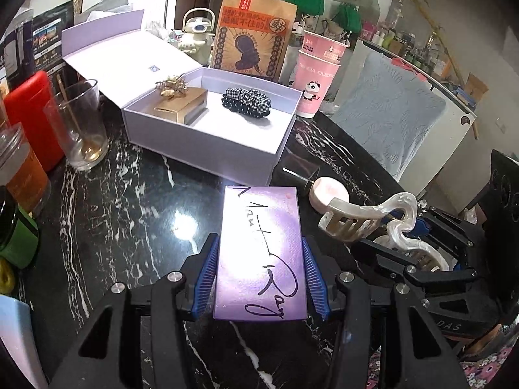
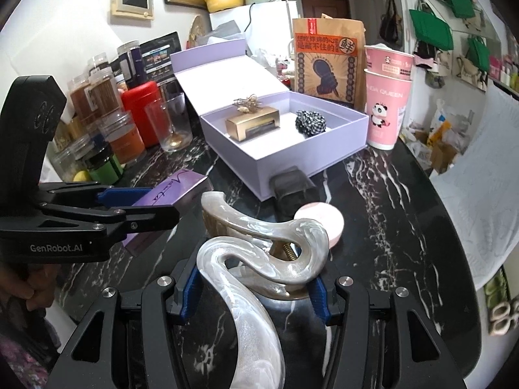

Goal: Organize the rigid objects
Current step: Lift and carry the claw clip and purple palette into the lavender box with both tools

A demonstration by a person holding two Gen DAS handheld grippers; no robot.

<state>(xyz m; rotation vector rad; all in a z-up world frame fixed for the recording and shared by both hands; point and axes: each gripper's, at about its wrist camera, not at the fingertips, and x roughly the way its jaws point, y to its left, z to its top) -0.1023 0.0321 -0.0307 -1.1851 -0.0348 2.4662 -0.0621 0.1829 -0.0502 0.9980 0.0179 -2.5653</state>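
Gripping a purple box [image 1: 261,253] by its long sides, my left gripper [image 1: 261,259] had its blue pads pressed flat against it, jaws partly closed, above the black marble table [image 1: 129,214]. My right gripper [image 2: 256,287] pinched a pearly hair claw [image 2: 259,243] between its pads, jaws about half open, just right of the left one. Farther off, an open lilac case [image 1: 207,149] stood on the table, holding a gold box [image 1: 181,105] on its left and a checked scrunchie [image 1: 246,100] on its right. A pink round tin [image 1: 326,196] lay between the case and the claw. Pink cups [image 1: 316,77] stood at the case's far right corner, a glass [image 1: 79,126] to its left.
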